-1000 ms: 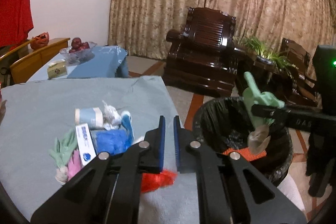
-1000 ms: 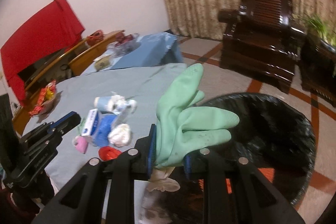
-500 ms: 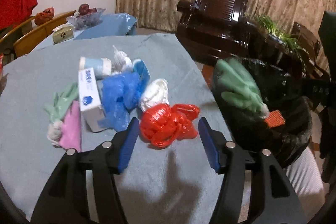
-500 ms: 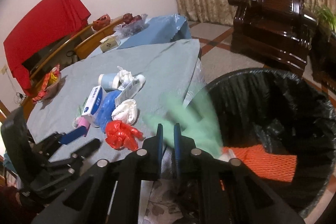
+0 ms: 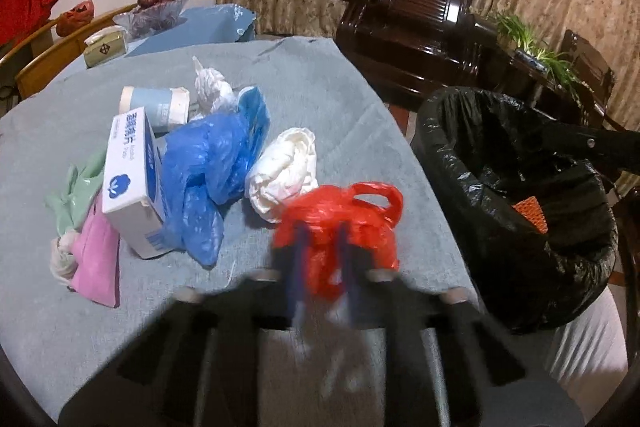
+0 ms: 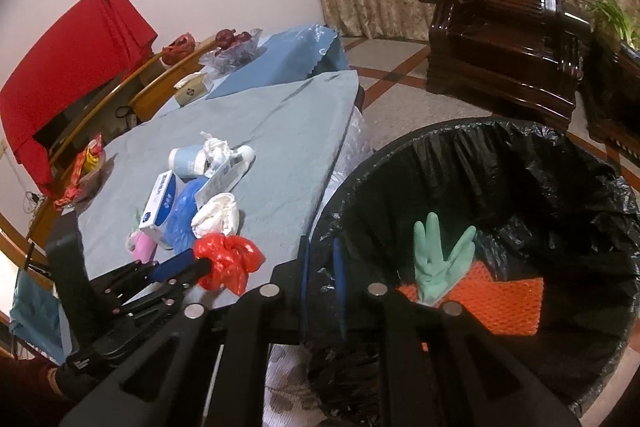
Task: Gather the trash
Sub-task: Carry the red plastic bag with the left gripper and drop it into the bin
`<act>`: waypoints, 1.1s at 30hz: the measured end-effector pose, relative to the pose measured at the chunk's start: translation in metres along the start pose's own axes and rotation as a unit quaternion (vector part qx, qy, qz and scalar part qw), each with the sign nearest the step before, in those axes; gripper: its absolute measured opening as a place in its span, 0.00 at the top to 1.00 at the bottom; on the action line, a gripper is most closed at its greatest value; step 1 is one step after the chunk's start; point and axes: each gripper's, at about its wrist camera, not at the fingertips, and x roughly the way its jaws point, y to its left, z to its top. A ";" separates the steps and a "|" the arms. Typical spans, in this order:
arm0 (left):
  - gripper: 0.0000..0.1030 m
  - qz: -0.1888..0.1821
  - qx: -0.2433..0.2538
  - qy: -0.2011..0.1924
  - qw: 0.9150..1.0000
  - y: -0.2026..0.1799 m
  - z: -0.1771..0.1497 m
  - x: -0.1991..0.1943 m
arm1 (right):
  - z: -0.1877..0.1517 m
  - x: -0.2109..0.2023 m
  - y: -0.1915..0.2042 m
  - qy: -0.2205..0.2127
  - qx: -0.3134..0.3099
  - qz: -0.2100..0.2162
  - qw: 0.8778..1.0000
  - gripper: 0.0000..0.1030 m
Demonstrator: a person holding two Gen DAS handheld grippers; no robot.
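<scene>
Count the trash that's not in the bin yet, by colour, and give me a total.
Red: 1, bag in the left claw
Blue: 2, bag, packet
White: 3, wad, knotted wad, box
Pale blue: 1, roll
Green: 1, glove
Pink: 1, cloth
Total: 9

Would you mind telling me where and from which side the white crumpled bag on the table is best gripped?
Grip the white crumpled bag across its puffed, folded top, coming from above and slightly from the trash bin side. It is a soft rounded wad, and the blue plastic bag crowds its left while the right side looks free.
</scene>
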 end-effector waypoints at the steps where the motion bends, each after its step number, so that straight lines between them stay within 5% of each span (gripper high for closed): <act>1: 0.94 -0.001 0.000 -0.002 1.000 -0.001 0.001 -0.002 | 0.000 -0.002 0.000 -0.003 -0.001 -0.002 1.000 0.87; 14: 0.95 -0.038 0.016 -0.058 0.997 -0.033 0.027 -0.048 | 0.006 -0.035 -0.011 -0.040 0.002 -0.014 0.999 0.86; 24: 0.94 -0.124 0.076 -0.066 0.987 -0.122 0.064 -0.027 | 0.005 -0.080 -0.055 -0.073 0.026 -0.077 0.994 0.80; 26: 0.83 -0.143 0.083 -0.058 0.985 -0.138 0.067 -0.016 | 0.004 -0.087 -0.065 -0.077 0.034 -0.091 0.992 0.74; 27: 0.62 -0.150 0.087 -0.054 0.983 -0.144 0.067 -0.012 | 0.002 -0.091 -0.070 -0.079 0.039 -0.097 0.991 0.71; 28: 0.53 -0.154 0.088 -0.052 0.983 -0.148 0.068 -0.009 | 0.001 -0.095 -0.076 -0.082 0.044 -0.105 0.990 0.68; 31: 0.46 -0.156 0.084 -0.046 0.983 -0.151 0.065 -0.004 | -0.004 -0.102 -0.087 -0.090 0.055 -0.122 0.987 0.51; 33: 0.32 -0.144 0.082 -0.050 0.985 -0.146 0.061 -0.007 | -0.006 -0.105 -0.091 -0.096 0.059 -0.132 0.985 0.37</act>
